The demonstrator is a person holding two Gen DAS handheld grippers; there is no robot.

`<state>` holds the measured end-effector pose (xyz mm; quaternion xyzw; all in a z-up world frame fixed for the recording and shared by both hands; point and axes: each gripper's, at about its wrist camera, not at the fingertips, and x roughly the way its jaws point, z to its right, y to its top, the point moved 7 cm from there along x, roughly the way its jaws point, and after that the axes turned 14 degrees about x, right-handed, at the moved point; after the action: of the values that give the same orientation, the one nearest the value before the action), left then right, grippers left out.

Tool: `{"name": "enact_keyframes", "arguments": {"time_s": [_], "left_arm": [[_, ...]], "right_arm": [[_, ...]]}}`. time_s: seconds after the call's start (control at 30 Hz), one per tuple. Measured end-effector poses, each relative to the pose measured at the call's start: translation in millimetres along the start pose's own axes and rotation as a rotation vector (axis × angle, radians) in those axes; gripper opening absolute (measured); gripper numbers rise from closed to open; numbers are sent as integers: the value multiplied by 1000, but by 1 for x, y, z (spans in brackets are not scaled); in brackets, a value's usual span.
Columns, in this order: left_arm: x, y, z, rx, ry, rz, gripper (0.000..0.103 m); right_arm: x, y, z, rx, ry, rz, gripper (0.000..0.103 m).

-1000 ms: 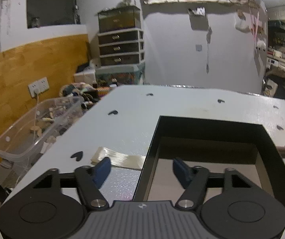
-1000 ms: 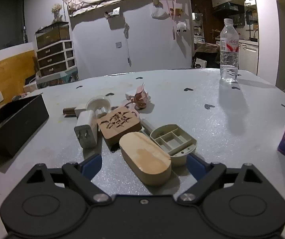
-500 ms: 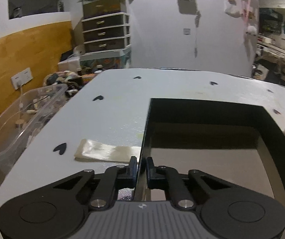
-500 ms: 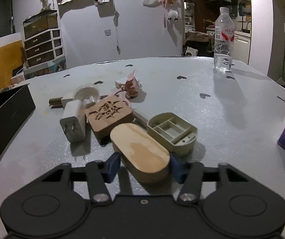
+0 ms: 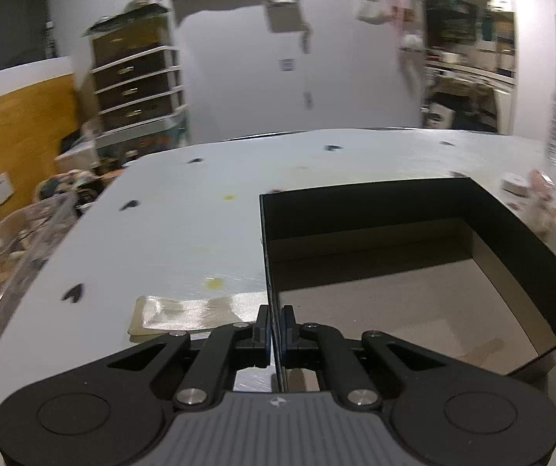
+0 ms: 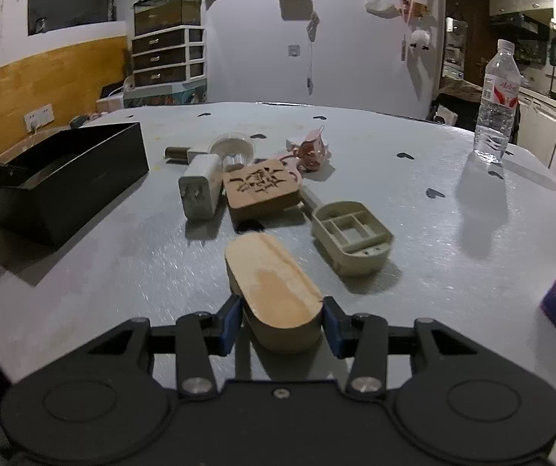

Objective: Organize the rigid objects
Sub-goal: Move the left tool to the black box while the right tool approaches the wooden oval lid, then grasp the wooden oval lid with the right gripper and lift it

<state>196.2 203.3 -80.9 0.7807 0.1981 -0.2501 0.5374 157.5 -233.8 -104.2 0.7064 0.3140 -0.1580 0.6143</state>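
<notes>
Left hand-held gripper [image 5: 274,330] clamped on blurred black box [image 5: 386,202] wall, right hand-held gripper [image 6: 281,320] around wooden lid [image 6: 274,287].

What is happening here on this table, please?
A person is sorting small items with two tools. The left hand-held gripper is shut on the side wall of the black box, which looks empty. The right hand-held gripper is shut on the oval wooden lid and holds it above the table. The lid's tray, a charger and a carved wood block lie there unsorted.
</notes>
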Motion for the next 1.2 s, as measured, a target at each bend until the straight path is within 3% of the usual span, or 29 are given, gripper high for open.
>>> {"name": "enact_keyframes", "arguments": {"time_s": [0.1,0.27,0.53,0.6,0.63,0.67,0.73,0.9,1.03,1.2], "left_arm": [[-5,-1,13,10,-40,8,3],[-15,-3,29,-6,-42,0,4],[-23,-7,34,-44,-32,-16,4],[-24,-8,34,-58,-28,-22,4],[-25,-8,35,-66,-25,-24,4],[-25,-8,35,-72,-22,-26,4],[-26,-7,35,-79,-15,-27,3],[-27,-7,34,-102,-8,-32,3],[-27,-7,33,-113,-4,-39,3],[-27,-6,34,-120,3,-38,2]], "right_arm": [[-2,4,17,12,-62,9,46],[-2,12,40,93,-187,52,59],[-2,16,53,214,-278,104,66],[-4,17,52,249,-252,114,77],[-5,19,49,270,-222,120,92],[-4,21,46,284,-200,130,98],[2,27,40,304,-189,139,98],[33,34,41,376,-275,109,99],[42,30,43,376,-301,100,90],[27,31,29,350,-242,79,90]]}}
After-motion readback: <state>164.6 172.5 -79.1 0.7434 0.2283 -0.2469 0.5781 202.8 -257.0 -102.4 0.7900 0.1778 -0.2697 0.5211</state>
